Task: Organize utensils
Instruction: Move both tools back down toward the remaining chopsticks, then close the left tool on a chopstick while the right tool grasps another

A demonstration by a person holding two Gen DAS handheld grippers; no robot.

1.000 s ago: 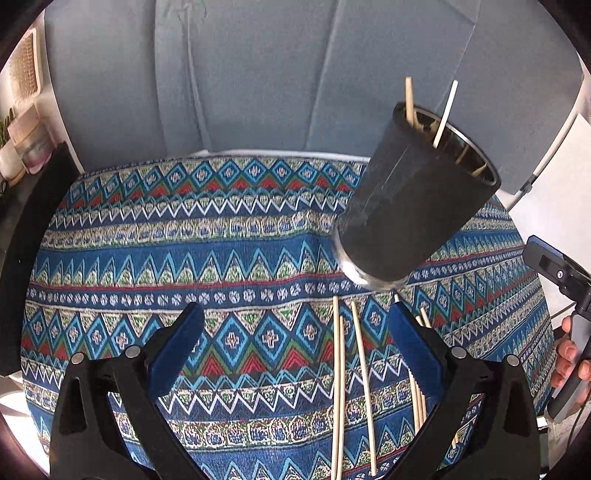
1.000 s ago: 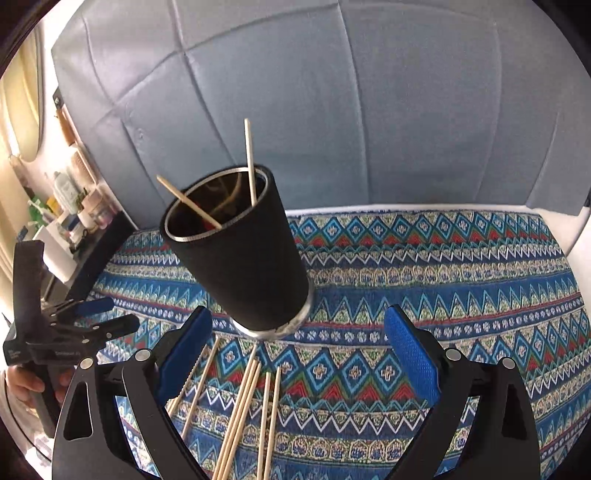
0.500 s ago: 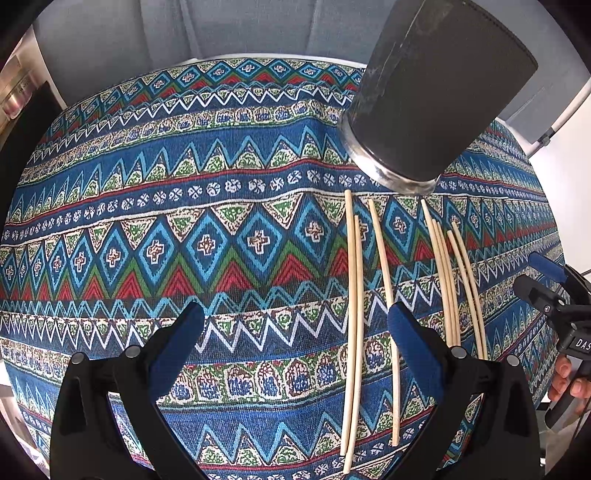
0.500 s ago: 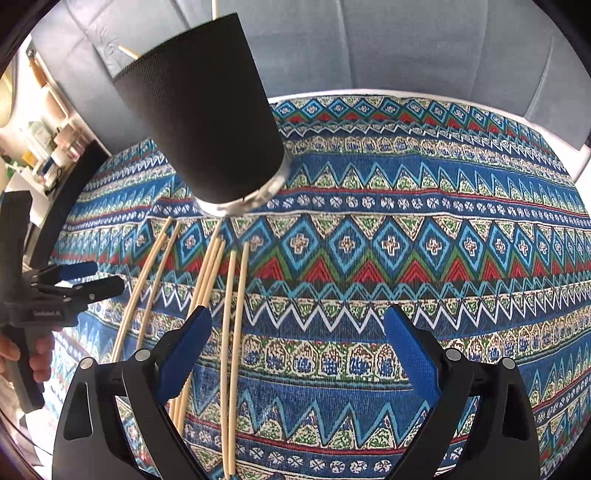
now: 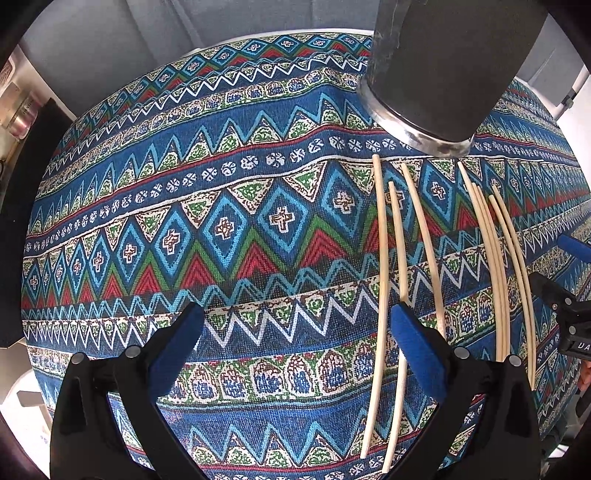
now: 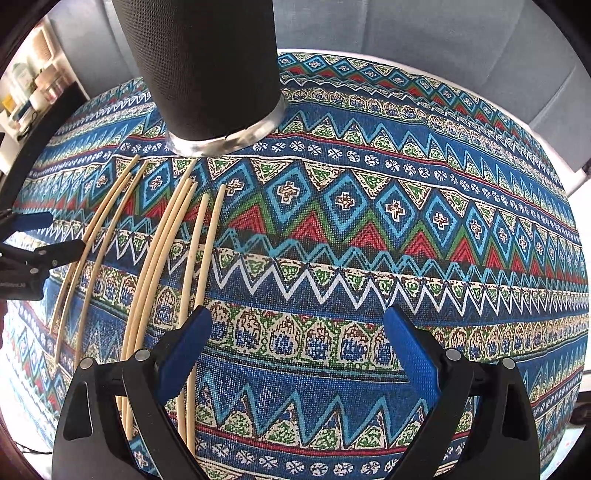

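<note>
Several pale wooden chopsticks [image 5: 382,266] lie side by side on the patterned cloth, pointing toward a tall black holder cup [image 5: 443,62] with a metal base. In the right wrist view the chopsticks [image 6: 168,258] lie at the left and the cup [image 6: 210,66] stands at the top; its rim is out of frame. My left gripper [image 5: 295,336] is open and empty, low over the cloth, its right finger just over two chopsticks. My right gripper [image 6: 299,339] is open and empty, its left finger over the chopsticks' near ends.
The table is covered by a blue, red and green patterned cloth [image 5: 221,229]. A grey upholstered backrest [image 6: 443,33] rises behind it. Shelves with small items [image 6: 26,96] stand at the far left. Each gripper shows at the edge of the other's view [image 5: 569,310] [image 6: 29,251].
Both grippers have moved down and forward toward the cloth and chopsticks. The cup now fills the top of each view and its rim has left the frame. Both stay open.
</note>
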